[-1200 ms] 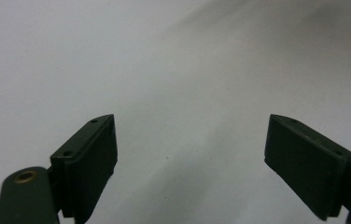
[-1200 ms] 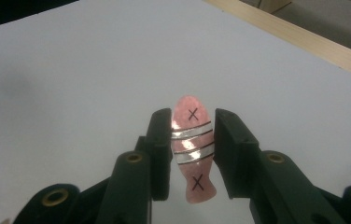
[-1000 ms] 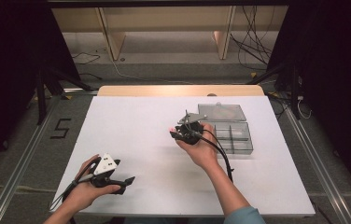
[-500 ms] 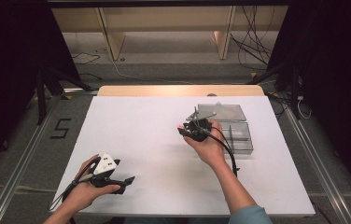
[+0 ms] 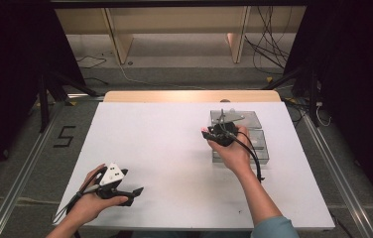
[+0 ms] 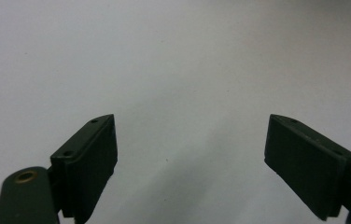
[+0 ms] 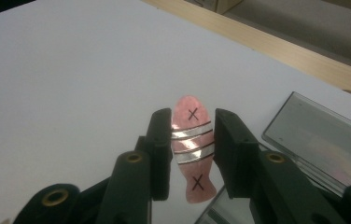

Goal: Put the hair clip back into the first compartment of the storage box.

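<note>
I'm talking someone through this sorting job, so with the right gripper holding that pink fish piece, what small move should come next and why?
Probably carry the pink fish piece a little farther over the clear compartment box. The right gripper is shut on the piece beside the box's lid edge, not above a compartment. The left gripper is open over bare white table.

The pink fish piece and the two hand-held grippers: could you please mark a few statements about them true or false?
1. The right hand-held gripper is shut on the pink fish piece. True.
2. The fish piece bears two black X marks. True.
3. The left hand-held gripper holds a block. False: its jaws stand open with nothing between them.
4. The clear box lies at the table's left edge. False: it lies on the right side.
</note>
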